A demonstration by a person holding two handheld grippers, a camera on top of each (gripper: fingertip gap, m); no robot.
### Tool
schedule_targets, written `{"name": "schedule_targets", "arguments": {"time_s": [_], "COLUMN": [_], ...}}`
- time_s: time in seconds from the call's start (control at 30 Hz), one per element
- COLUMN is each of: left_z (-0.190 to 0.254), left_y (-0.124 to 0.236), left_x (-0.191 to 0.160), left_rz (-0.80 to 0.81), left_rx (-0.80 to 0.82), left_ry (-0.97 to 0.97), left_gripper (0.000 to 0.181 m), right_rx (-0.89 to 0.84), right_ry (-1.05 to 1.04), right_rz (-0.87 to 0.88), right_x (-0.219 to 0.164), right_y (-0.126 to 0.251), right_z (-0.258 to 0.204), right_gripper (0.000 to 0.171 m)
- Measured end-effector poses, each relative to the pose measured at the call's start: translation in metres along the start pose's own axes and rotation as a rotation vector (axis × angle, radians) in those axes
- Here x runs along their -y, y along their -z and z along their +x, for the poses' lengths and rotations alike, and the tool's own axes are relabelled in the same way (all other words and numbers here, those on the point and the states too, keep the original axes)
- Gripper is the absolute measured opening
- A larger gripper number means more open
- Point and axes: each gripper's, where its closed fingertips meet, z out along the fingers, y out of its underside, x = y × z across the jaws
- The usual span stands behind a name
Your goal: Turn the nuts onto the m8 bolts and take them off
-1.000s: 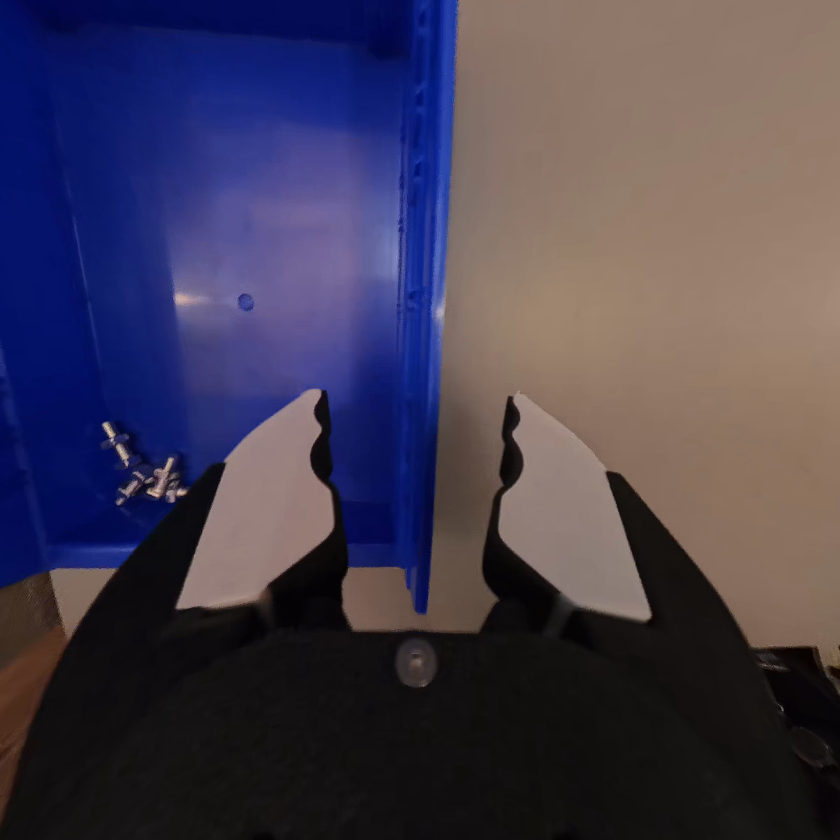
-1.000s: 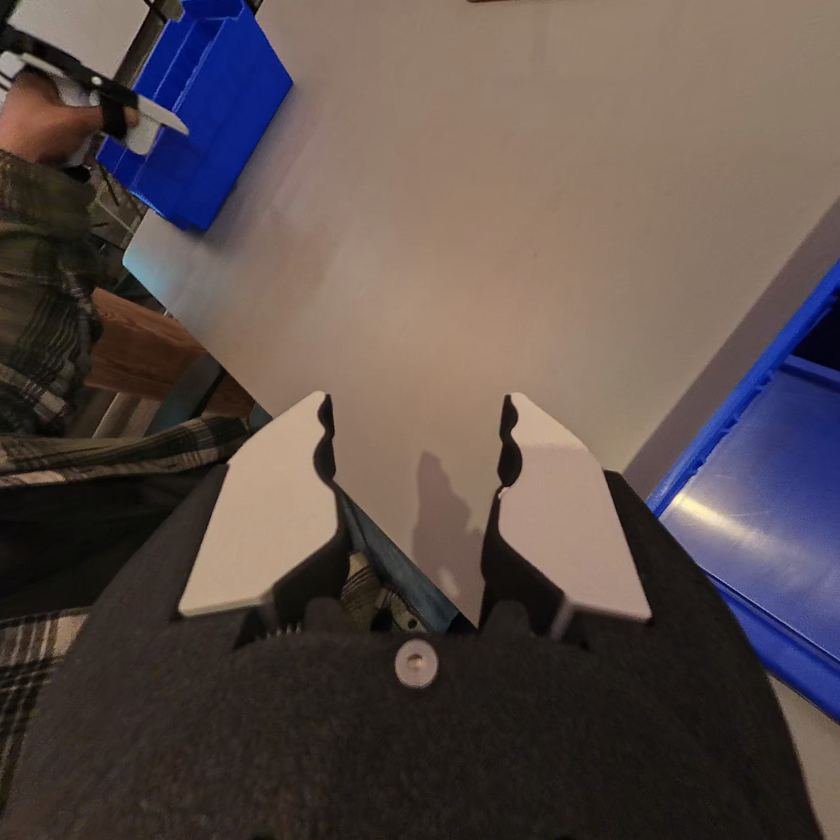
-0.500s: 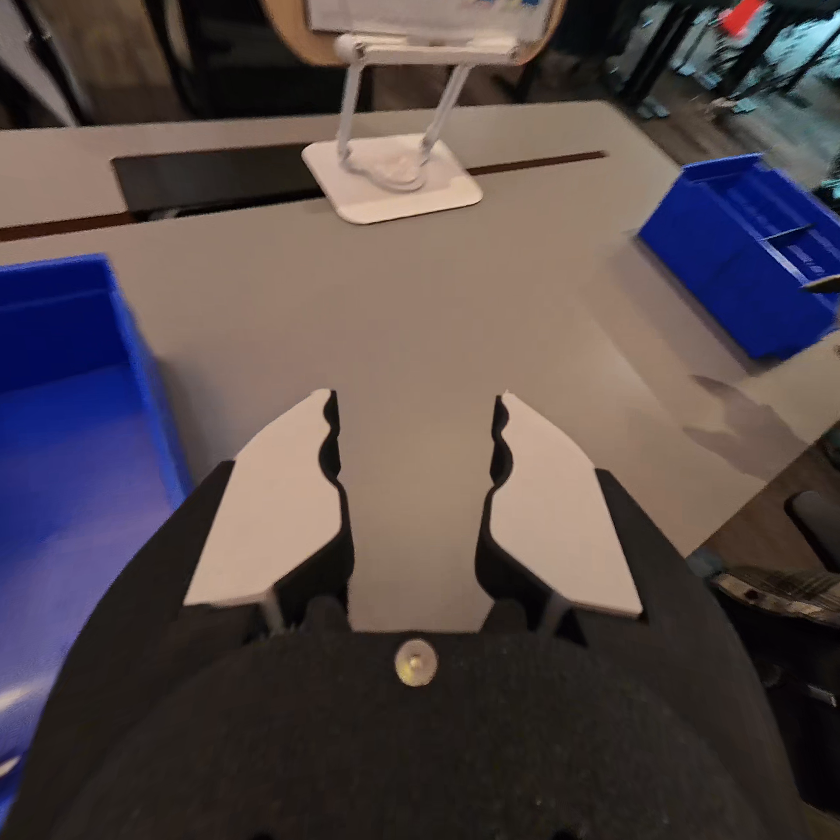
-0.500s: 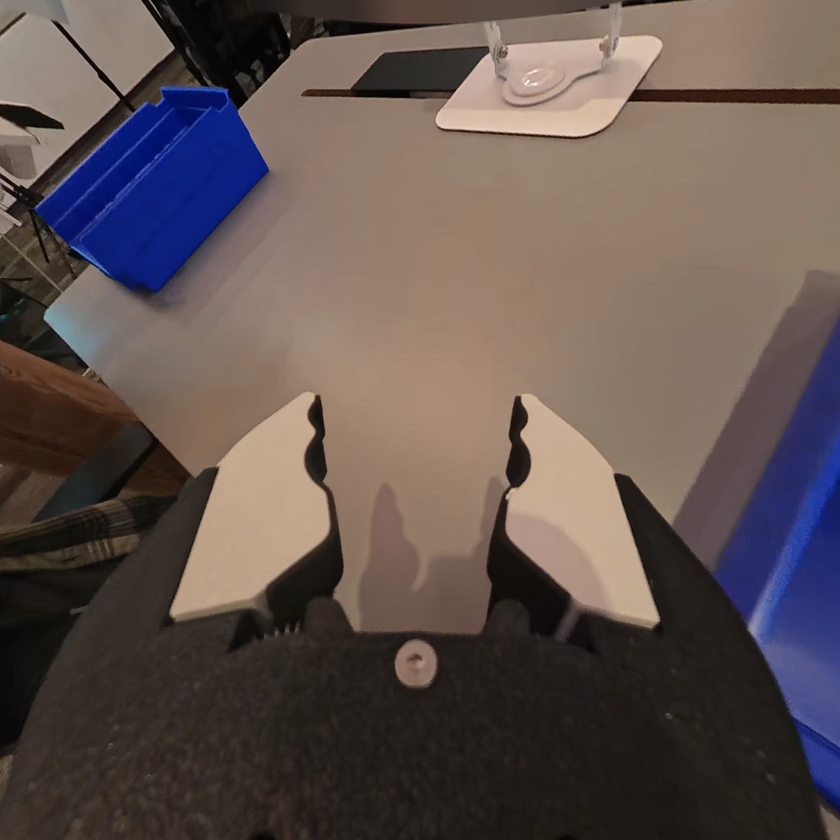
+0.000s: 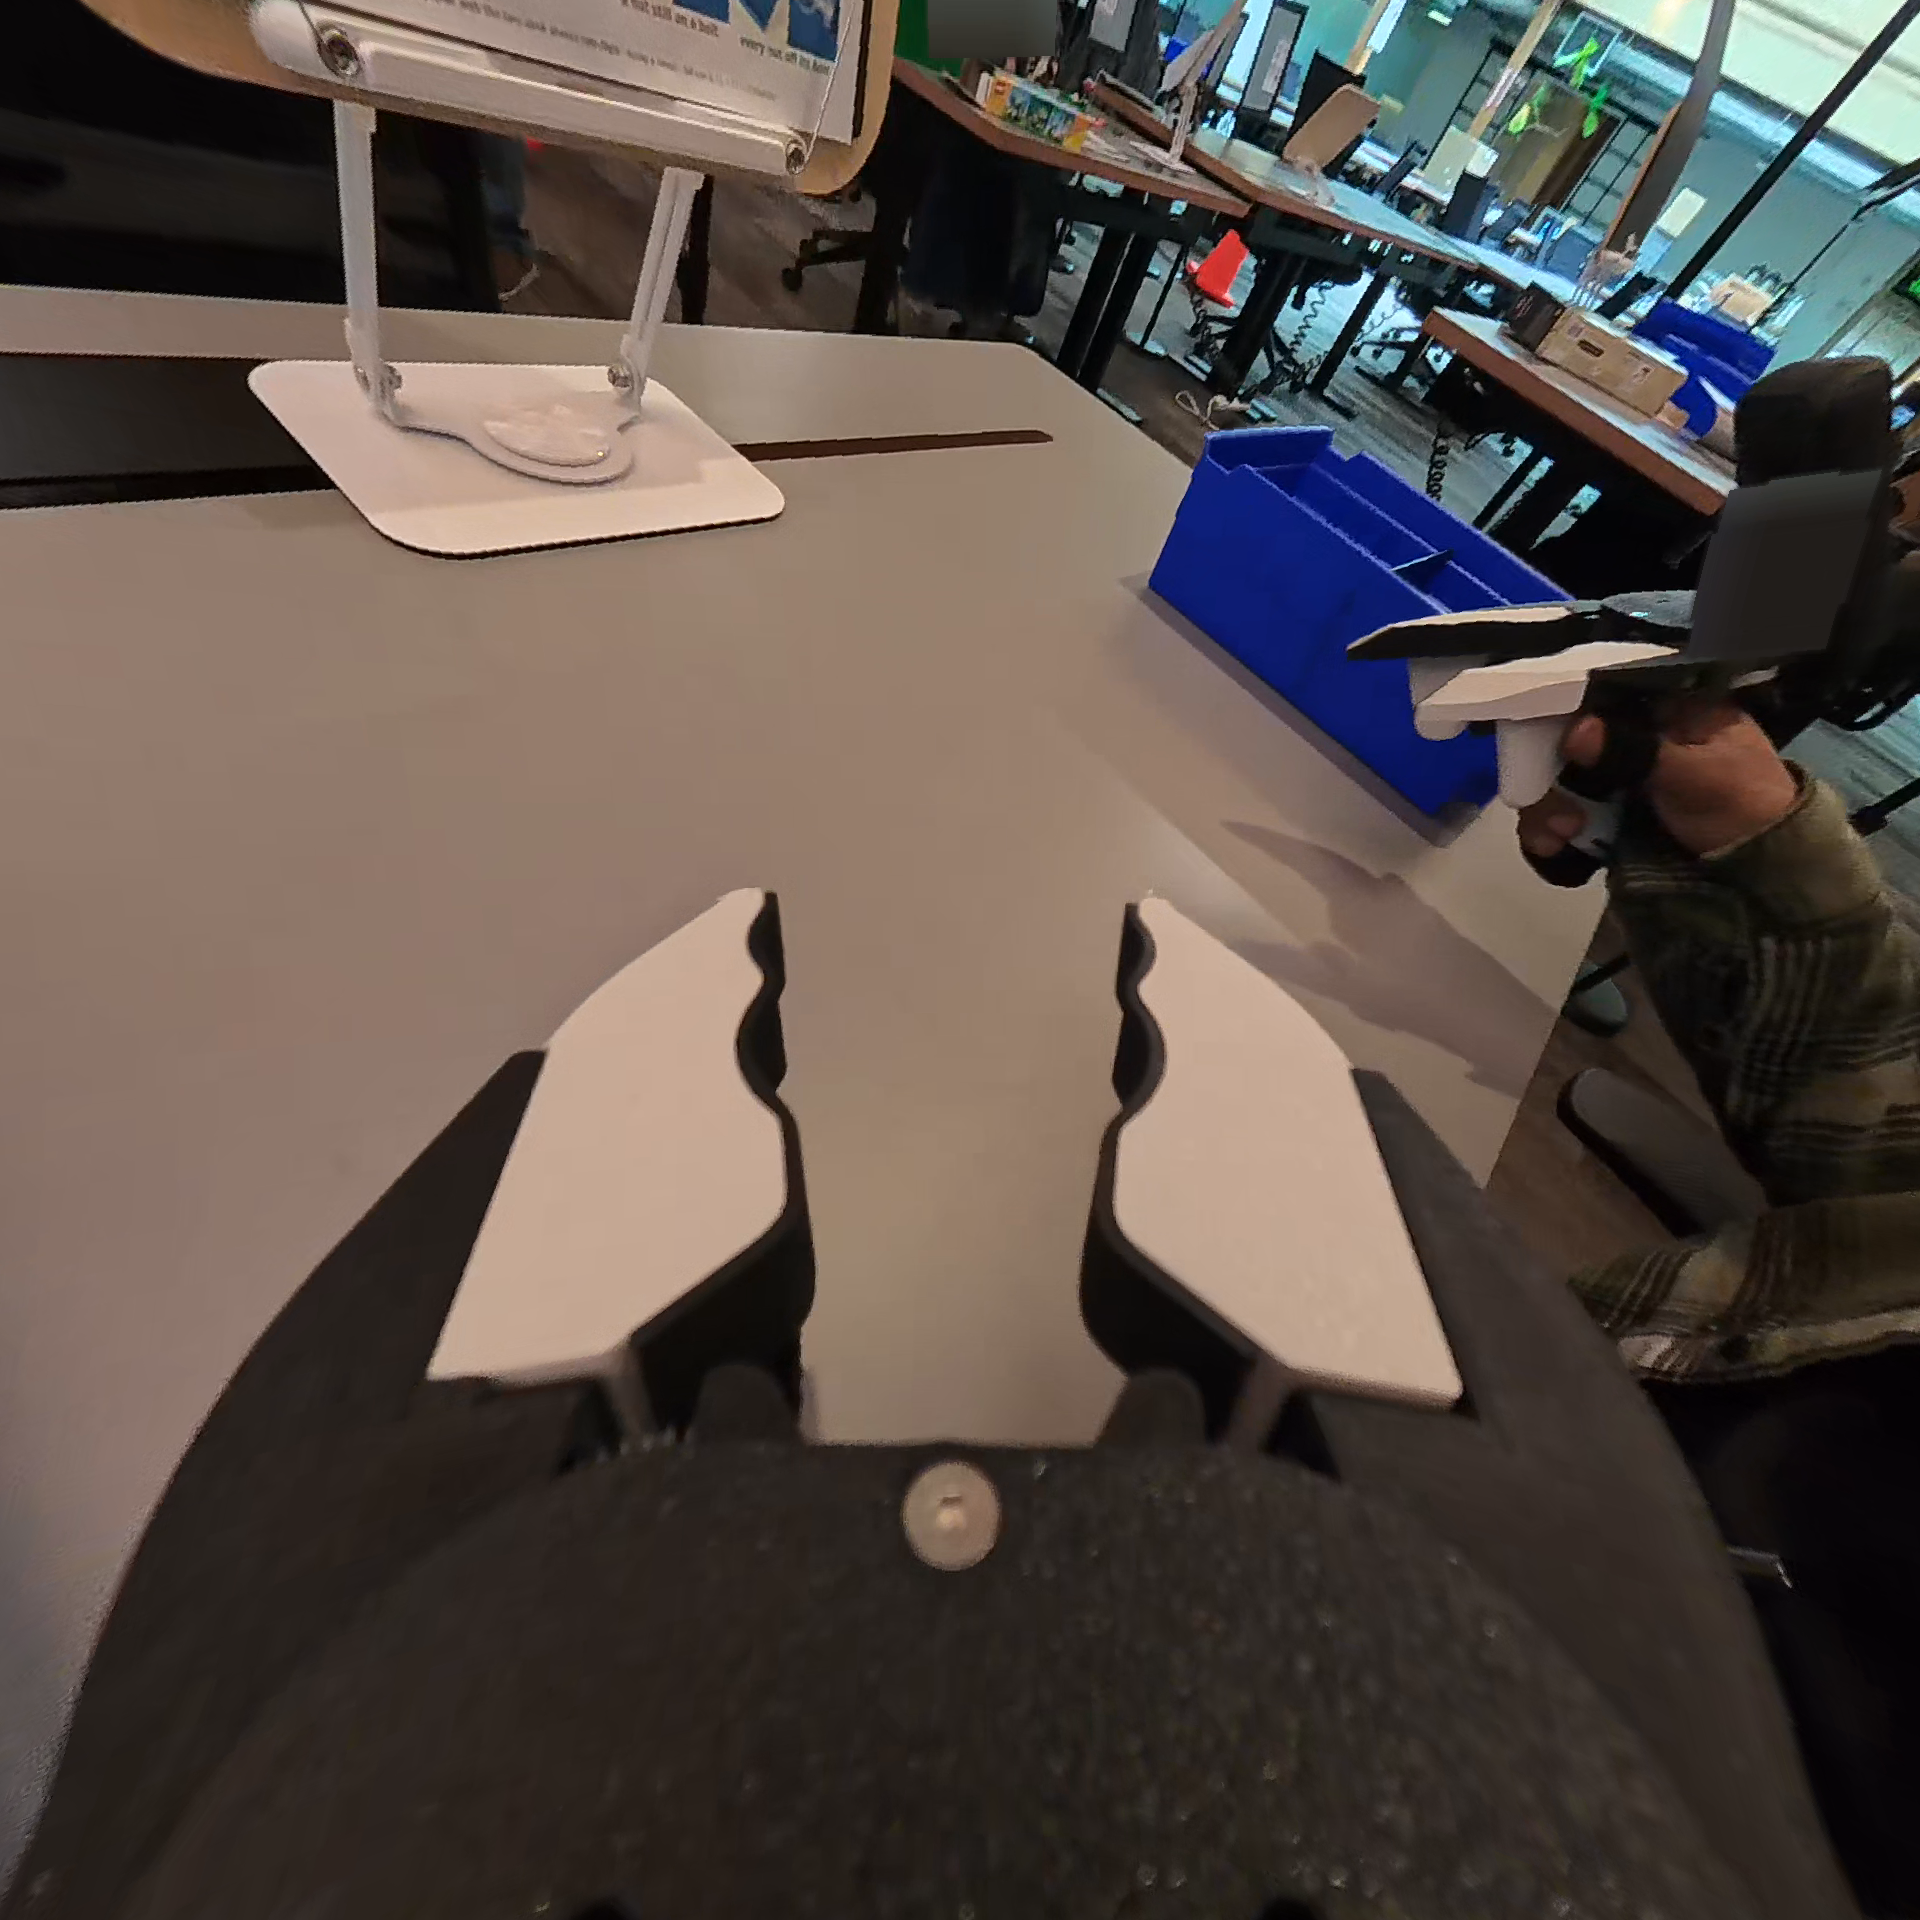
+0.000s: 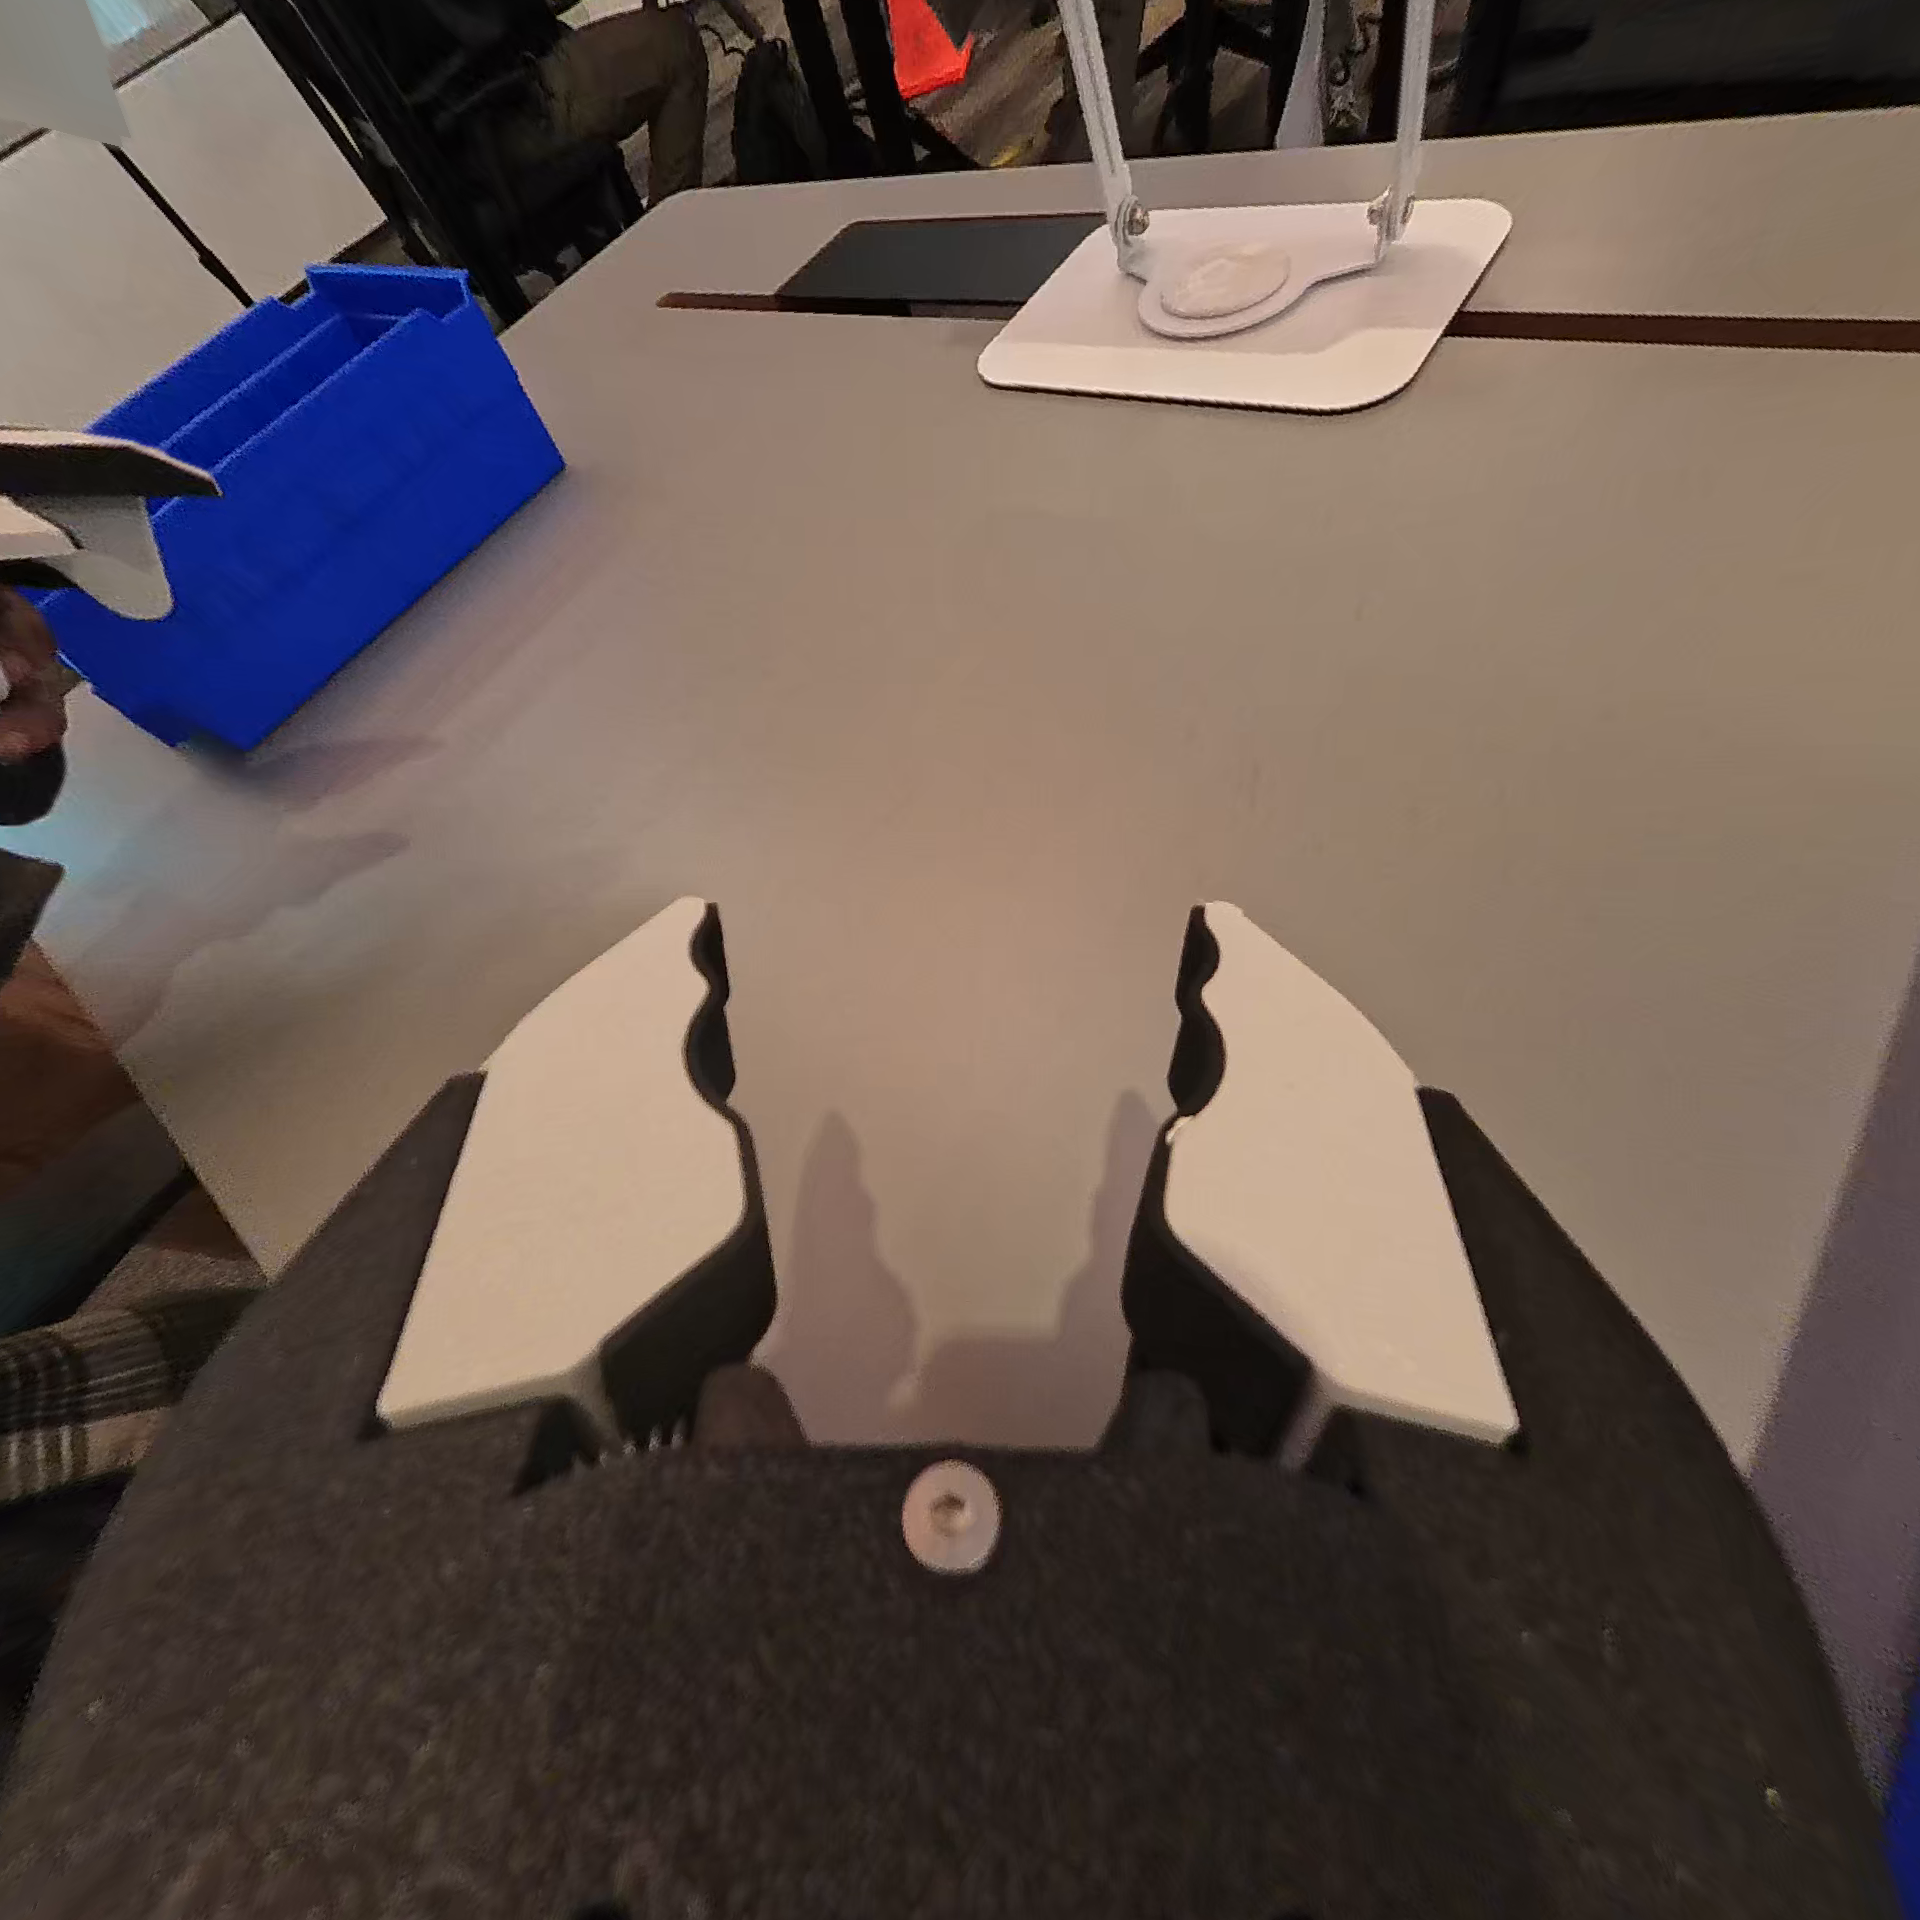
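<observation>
Bare table [image 6: 1039, 675] between blue bins [image 6: 312, 520]

Both wrist cams sit low over the grey table [image 5: 520, 779], looking forward across it. Both catch the white stand [image 5: 520, 468] [image 6: 1247, 312] around 12 o'clock. Each sees a blue bin: left view's bin [image 5: 1299, 582] at 2 o'clock, right view's bin [image 6: 343, 499] at 10.

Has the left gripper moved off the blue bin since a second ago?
Yes. The left gripper, open and empty, has swung up and away from that bin: its view now faces the bare table and white stand base.
</observation>
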Motion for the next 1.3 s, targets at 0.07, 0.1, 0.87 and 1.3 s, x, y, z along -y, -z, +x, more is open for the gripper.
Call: {"name": "schedule_targets", "arguments": {"time_s": [0.07,0.1,0.87,1.3], "left_z": [-0.002,-0.002,0.000,-0.031], "left_y": [-0.002,-0.003,0.021,0.105], "left_x": [-0.003,-0.004,-0.017,-0.007], "left_rz": [0.011,0.017,0.082,0.040], "left_rx": [-0.007,-0.013,0.021,0.248], "left_ry": [0.001,0.002,-0.060,-0.140], "left_gripper": [0.061,0.061,0.061,0.058], "right_rx": [-0.011,-0.010,0.054,0.080], "right_ry": [0.007,0.008,0.012,-0.002], "right_rz": [0.014,0.020,0.065,0.040], "right_x": [-0.001,-0.002,0.000,-0.005], "right_y": [-0.005,-0.008,-0.022,-0.023], "right_z": [0.000,-0.002,-0.020,-0.020], "right_gripper": [0.083,0.083,0.080,0.077]}}
